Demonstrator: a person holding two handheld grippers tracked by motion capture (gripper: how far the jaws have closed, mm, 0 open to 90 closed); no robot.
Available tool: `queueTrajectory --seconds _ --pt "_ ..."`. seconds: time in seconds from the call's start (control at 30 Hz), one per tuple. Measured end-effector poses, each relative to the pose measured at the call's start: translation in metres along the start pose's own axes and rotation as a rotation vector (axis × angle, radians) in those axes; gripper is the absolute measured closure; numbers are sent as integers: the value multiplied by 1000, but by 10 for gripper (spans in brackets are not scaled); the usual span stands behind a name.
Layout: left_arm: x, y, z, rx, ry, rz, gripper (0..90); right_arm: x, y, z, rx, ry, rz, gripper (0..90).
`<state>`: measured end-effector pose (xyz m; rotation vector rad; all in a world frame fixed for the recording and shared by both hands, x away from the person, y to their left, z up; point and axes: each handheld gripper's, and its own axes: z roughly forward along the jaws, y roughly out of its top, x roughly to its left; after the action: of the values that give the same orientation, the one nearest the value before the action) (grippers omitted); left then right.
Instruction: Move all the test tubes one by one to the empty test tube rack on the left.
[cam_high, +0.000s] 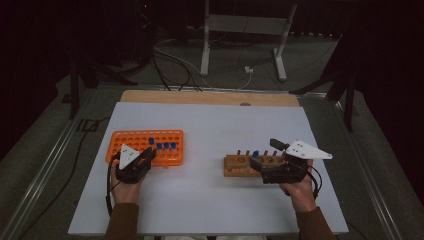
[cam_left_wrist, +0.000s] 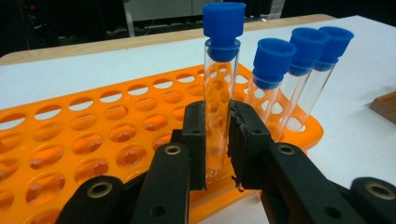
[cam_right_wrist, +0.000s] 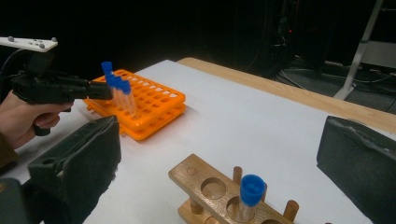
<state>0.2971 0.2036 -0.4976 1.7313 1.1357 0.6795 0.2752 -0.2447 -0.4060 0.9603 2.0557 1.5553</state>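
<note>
Dark room, grey floor (cam_high: 310, 65), white table (cam_high: 215, 125)

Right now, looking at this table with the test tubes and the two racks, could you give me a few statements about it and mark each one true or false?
1. The left tongs are shut on a blue-capped tube. True.
2. That tube stands lower than the three tubes beside it. False: its cap sits higher than theirs.
3. The orange rack is full of tubes. False: most of its holes are empty.
4. The wooden rack holds one blue-capped tube. True.
5. The right tongs are clamped on the wooden rack. False: their jaws stand wide apart, gripping nothing.
</note>
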Motion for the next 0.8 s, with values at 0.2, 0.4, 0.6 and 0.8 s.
queueTrajectory --seconds 0.2,0.4,0.6,0.8 --pt "0 -1 0 13 -6 -1 787 0 0 0 1 0 0 1" --pt "0 -2 1 28 -8 5 788 -1 -1 0 5 -1 2 1" --pt "-1 -4 3 55 -5 23 788 -2 -2 0 6 -4 6 1" --pt "-1 -6 4 69 -5 26 788 -4 -2 0 6 -9 10 1"
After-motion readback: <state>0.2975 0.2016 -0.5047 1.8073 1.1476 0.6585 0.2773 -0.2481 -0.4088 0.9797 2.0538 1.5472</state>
